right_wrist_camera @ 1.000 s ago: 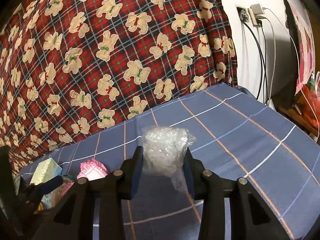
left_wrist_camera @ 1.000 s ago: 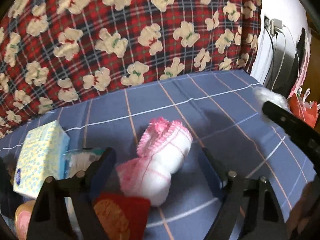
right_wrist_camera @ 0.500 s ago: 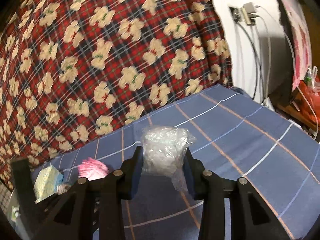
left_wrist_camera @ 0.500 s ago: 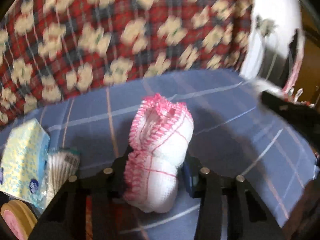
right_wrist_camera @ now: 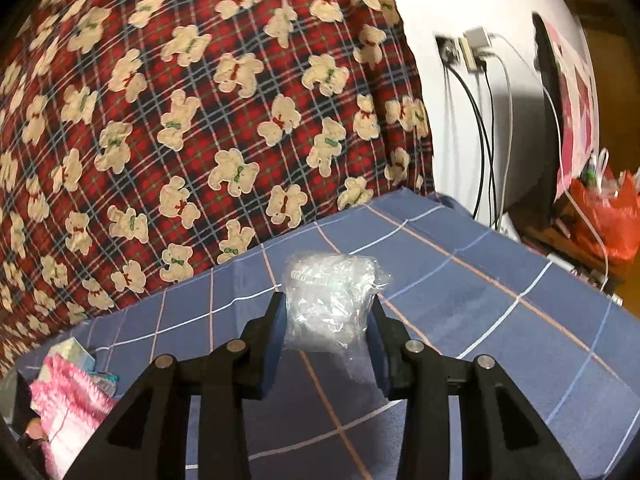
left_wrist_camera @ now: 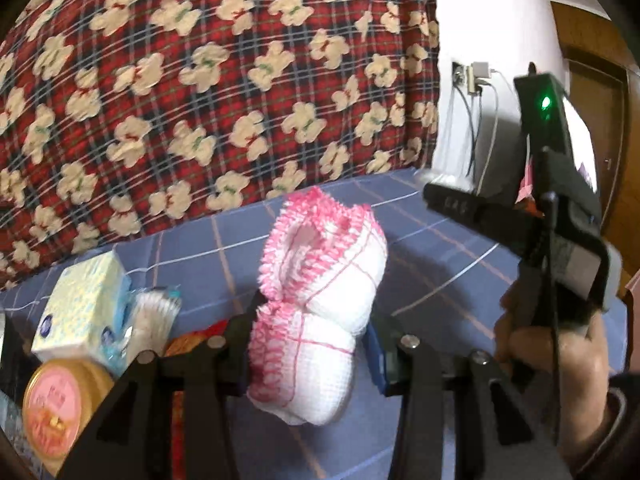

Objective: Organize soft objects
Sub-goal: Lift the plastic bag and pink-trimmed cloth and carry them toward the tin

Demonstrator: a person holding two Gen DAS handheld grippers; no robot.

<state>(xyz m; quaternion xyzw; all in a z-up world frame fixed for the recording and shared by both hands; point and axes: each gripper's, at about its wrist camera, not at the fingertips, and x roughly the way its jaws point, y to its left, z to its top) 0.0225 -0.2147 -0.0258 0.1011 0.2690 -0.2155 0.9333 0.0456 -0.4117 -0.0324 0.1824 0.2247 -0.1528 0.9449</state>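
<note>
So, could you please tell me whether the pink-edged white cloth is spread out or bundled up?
Bundled up. The pink-edged white cloth is a rolled, lumpy wad pinched between the left tongs, its frilled edge folded inward.

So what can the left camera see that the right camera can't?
Only the left wrist view shows the round tin with its pink lid and the hand holding the right gripper.

Only the right wrist view shows the clear plastic bag squeezed in the right gripper, and the red bag.

Both show the pink-and-white cloth pinched in the left gripper, the tissue pack, the teddy-bear blanket and the blue checked sheet.
</note>
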